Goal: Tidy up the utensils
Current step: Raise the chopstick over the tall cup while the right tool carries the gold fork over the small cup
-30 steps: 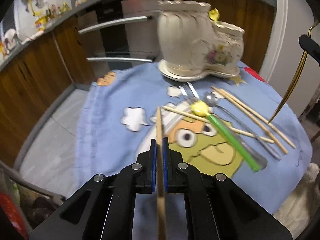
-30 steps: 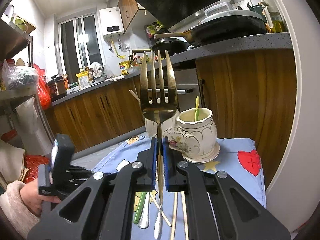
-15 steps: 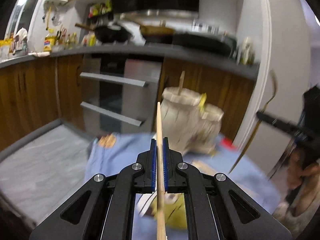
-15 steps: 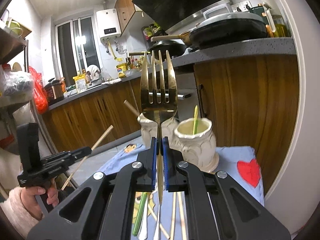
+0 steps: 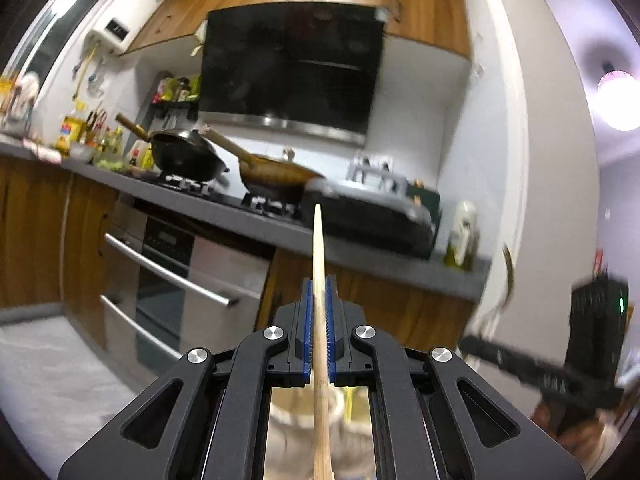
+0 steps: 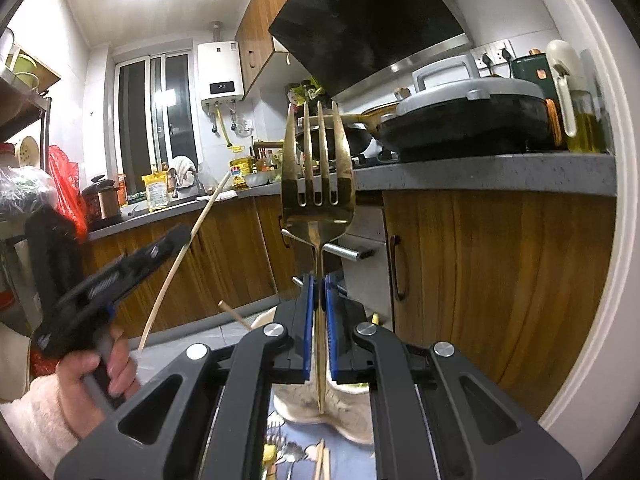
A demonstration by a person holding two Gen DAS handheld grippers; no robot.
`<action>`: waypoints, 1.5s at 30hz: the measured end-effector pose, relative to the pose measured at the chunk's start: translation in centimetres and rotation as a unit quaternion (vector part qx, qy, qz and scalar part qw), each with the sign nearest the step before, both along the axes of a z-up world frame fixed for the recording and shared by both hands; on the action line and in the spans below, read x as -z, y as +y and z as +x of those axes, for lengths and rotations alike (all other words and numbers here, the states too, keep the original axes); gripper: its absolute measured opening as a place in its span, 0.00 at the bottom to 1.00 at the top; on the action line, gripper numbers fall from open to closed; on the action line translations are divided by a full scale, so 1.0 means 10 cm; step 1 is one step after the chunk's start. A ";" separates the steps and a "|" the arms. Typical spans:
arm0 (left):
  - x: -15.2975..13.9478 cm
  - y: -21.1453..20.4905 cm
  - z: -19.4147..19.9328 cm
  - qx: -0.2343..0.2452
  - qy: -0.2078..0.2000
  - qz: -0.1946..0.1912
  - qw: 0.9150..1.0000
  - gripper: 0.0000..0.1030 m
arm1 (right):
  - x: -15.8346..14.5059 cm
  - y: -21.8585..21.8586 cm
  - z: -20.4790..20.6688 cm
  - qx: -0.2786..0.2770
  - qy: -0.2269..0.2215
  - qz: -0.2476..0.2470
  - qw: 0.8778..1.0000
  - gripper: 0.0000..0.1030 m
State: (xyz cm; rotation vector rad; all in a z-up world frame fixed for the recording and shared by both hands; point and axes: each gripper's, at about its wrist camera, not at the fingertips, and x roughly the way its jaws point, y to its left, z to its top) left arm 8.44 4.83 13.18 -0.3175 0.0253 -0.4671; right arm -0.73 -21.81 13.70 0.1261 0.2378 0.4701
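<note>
**Q:** What does each tool hold?

**A:** The left tool (image 5: 319,312) is clamped on a chopstick (image 5: 318,248), which runs forward between the blue pads and points out level toward the stove. The right tool (image 6: 319,308) is clamped on the neck of a gold fork (image 6: 318,184), tines up. In the right view the left tool (image 6: 116,276) also shows at the side, gripped by a hand (image 6: 100,368), chopstick (image 6: 188,252) slanting up and away.

**Q:** Where do they go?

**A:** Likely into the cream holder (image 6: 348,412) on the tabletop, directly below both tools and mostly hidden by them. One stick (image 6: 234,314) already leans out of it, and something yellow-green (image 6: 375,318) peeks at its rim — so sorting seems to have begun.

**Q:** What is left?

**A:** Both carried pieces are in the air, not yet dropped in. More utensils (image 6: 296,456) lie on the blue cloth (image 6: 352,460) in front of the holder — chopsticks and some metal pieces, as far as the narrow gap shows. The count is hidden. By this look, the job is underway, with several pieces to go.
</note>
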 end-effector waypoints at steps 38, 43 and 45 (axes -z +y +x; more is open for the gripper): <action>0.49 -0.23 1.20 0.032 0.059 0.028 0.997 0.06 | 0.50 0.05 0.83 0.006 0.072 0.000 0.997 0.06; 0.55 -0.15 1.08 0.041 0.061 0.029 0.997 0.06 | 0.55 0.03 0.83 0.002 0.082 -0.004 0.997 0.06; 0.58 -0.11 1.02 0.045 0.062 0.034 0.996 0.06 | 0.58 0.03 0.84 0.002 0.087 -0.006 0.996 0.06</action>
